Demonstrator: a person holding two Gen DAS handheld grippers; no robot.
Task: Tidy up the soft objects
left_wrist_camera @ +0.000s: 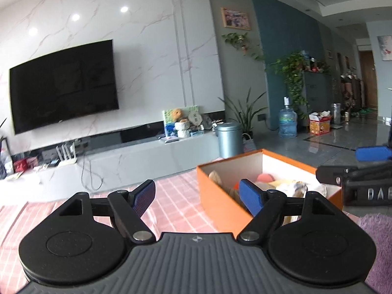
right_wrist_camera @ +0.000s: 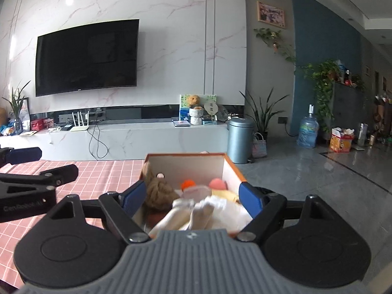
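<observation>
- While the right tool (right_wrist_camera: 192, 196) hangs just over the near end of the orange box (right_wrist_camera: 234, 169), its blue pads stand wide apart, one to each side of the soft things, and neither presses on anything; I judge it empty-handed, placed there because the box is where the soft things are being gathered.
- Between and beyond those pads lie the task's things, all inside the box: a brown plush toy (right_wrist_camera: 156, 193) against the left wall, pale folded cloths (right_wrist_camera: 203, 210) nearest the camera, and behind them an orange ball (right_wrist_camera: 187, 183) and a pink round piece (right_wrist_camera: 218, 183).
- The left tool (left_wrist_camera: 197, 196) is likewise spread wide with nothing between its pads; it hovers over the pink checked cloth (left_wrist_camera: 171, 191) on the bench, just beside the box's near left corner, probably kept out of the right tool's way.
- From the left wrist view the box shows its long orange side (left_wrist_camera: 220, 196), and the soft things fill it in a loose heap, none standing above the rim by much.
- A patch of purple fluffy fabric (left_wrist_camera: 377, 240) shows at the lower right edge of that view, outside the box; whether it is one more thing to sort I cannot tell.
- Judged from this, most of the sorting looks done, since no other loose soft thing shows on the checked cloth.
</observation>
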